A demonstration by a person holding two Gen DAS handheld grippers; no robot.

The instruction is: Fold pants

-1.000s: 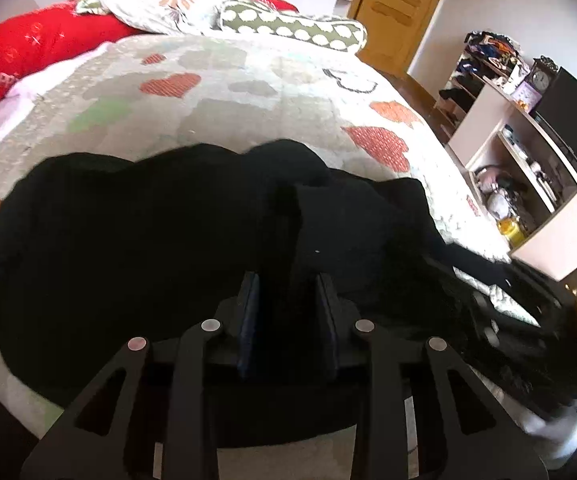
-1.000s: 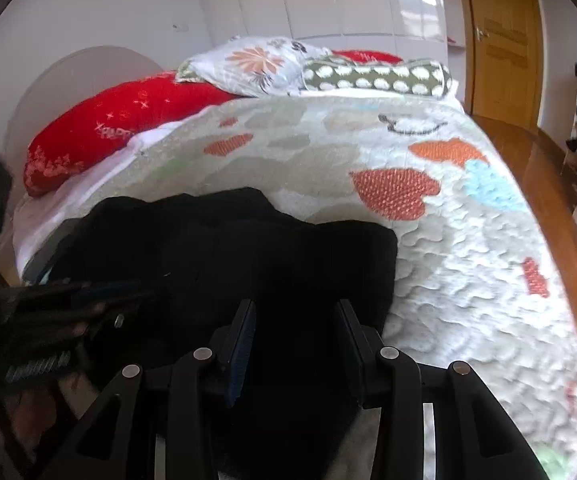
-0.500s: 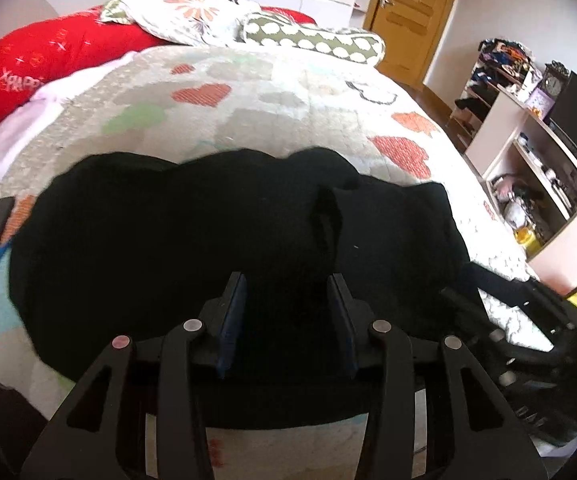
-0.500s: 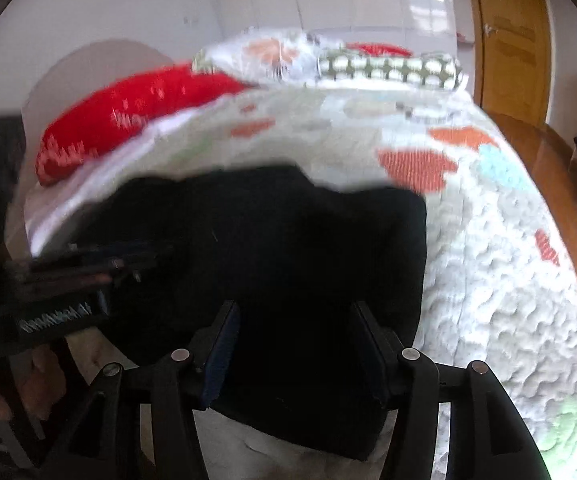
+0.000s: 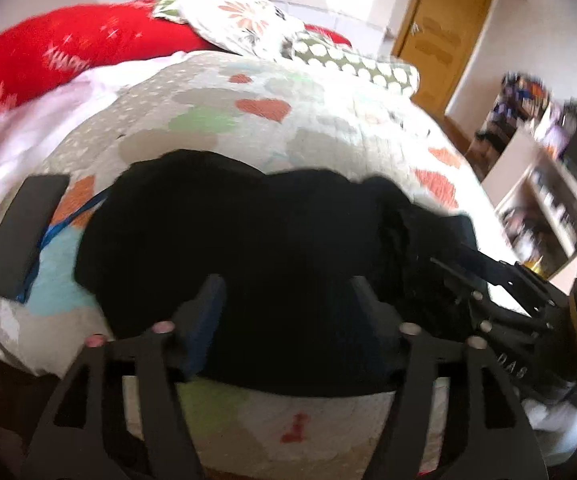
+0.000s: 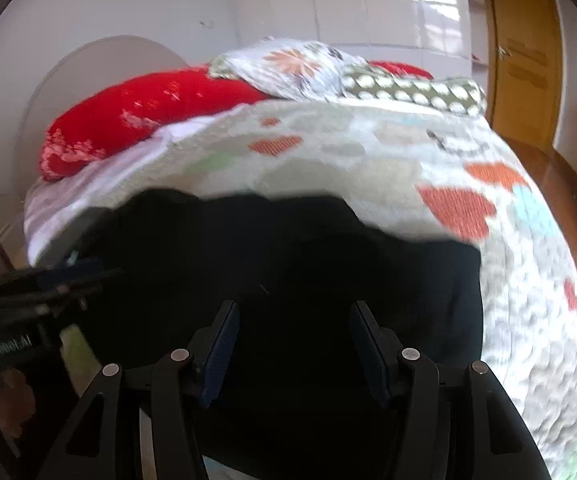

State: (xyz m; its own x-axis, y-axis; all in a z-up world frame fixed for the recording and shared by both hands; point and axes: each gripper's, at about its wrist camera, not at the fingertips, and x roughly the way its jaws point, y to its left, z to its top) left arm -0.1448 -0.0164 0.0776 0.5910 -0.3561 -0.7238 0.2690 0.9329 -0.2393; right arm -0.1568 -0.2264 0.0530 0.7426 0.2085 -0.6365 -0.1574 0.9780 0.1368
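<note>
Black pants [image 5: 248, 240] lie folded in a wide flat bundle on the heart-patterned quilt [image 5: 288, 120] near the bed's front edge. They also show in the right wrist view [image 6: 308, 272]. My left gripper [image 5: 288, 292] is open and empty, above the near edge of the pants. My right gripper [image 6: 292, 320] is open and empty, above the right half of the pants. The right gripper also shows at the right of the left wrist view [image 5: 488, 280]. The left gripper's fingers show at the left of the right wrist view [image 6: 48, 276].
A dark flat case [image 5: 24, 232] with a blue strap [image 5: 60, 232] lies on the quilt left of the pants. A red pillow [image 5: 60, 56], a floral pillow [image 5: 240, 20] and a dotted bolster [image 5: 352, 64] lie at the bed's head. Shelves [image 5: 544, 184] and a wooden door [image 5: 444, 40] stand at the right.
Both grippers have opened wider and pulled back from the pants, letting the cloth go. The pants lie still on the quilt. The case at the left has come into view.
</note>
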